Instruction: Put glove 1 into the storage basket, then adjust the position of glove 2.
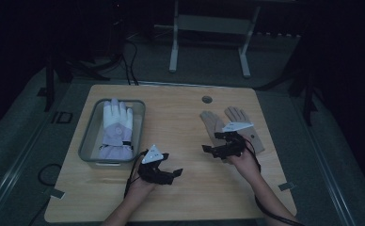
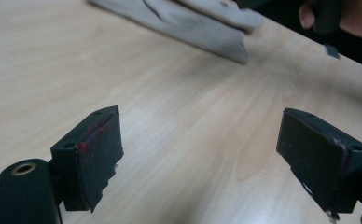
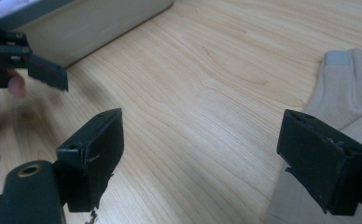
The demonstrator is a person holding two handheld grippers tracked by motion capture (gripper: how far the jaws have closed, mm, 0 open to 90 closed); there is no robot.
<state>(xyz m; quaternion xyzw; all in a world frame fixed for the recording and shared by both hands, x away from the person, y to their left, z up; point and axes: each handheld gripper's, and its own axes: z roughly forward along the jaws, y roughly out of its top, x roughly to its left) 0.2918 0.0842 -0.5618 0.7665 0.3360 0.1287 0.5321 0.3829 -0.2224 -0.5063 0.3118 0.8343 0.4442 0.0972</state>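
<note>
On a wooden table that takes up the middle of the high view, a grey tub stands at left centre with a white glove lying flat inside it, fingers toward the top of the frame, its lilac cuff at the lower end. Two beige gloves lie side by side at right centre, fingers also toward the top. The left gripper sits just below and right of the tub's lower right corner, pointing to the right over bare wood; in the left gripper view its jaws stand wide apart with nothing between them (only wood grain shows in the gap), and the beige gloves lie blurred along the upper edge of that frame. The right gripper rests over the lower ends of the beige gloves, pointing left. In the right gripper view its jaws are likewise wide with bare table between them, one beige glove lies at the right edge beside and behind the right-hand jaw, the tub's wall crosses the upper left, and the left gripper shows at the left edge.
</note>
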